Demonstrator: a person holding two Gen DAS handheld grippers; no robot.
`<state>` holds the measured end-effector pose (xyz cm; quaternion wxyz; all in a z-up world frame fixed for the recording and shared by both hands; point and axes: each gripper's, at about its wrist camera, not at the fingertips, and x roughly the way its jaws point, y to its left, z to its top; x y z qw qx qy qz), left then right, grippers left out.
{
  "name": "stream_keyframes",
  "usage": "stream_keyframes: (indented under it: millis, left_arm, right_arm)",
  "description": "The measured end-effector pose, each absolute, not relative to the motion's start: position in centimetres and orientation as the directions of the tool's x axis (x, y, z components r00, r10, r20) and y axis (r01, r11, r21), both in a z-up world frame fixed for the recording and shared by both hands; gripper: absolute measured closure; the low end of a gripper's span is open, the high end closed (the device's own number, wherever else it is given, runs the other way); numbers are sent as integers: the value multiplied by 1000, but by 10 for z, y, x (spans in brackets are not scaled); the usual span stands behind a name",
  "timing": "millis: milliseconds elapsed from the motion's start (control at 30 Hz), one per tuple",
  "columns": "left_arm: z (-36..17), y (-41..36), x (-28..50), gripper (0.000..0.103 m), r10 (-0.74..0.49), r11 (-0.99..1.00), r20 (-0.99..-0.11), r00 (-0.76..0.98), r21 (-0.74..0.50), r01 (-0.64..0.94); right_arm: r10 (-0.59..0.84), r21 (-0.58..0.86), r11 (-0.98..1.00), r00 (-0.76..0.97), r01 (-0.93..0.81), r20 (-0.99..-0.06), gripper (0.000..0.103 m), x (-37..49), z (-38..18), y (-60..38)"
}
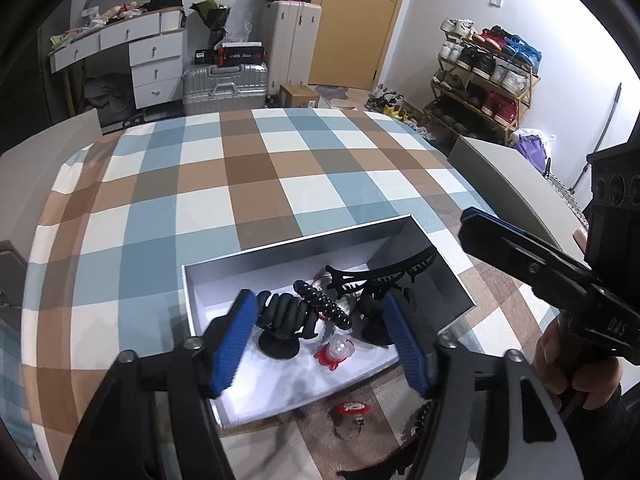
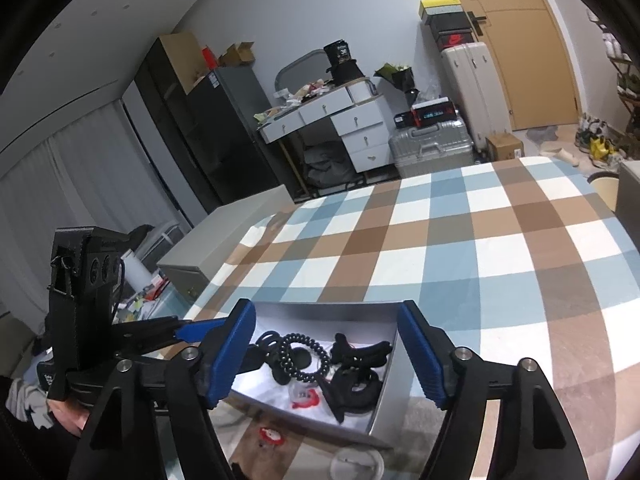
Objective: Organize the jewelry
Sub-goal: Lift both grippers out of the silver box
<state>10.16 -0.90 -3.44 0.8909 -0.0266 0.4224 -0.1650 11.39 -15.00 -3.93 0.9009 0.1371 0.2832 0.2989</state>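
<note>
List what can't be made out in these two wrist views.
- Left wrist view: box near corner and part of its contents, hidden behind the left gripper fingers.
- Left wrist view: dark item at the bottom, cut off by the edge.
- Right wrist view: white round object below the box, partly cut off.
- Both views: red-and-white piece outside the box, too small to identify.
</note>
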Motion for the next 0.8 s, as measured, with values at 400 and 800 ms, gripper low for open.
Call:
stream_keyframes:
  millis: [400, 800]
  left_arm:
    - [-25, -9, 79, 25, -300, 951, -715, 631, -170, 259]
    - [-44, -15, 42, 20, -226, 966, -711, 666, -77, 246]
  right_arm:
    - [602, 404, 793, 685, -455, -410, 11, 86, -33, -154]
    - [517, 329, 854, 721, -402, -461, 0, 43, -53, -152]
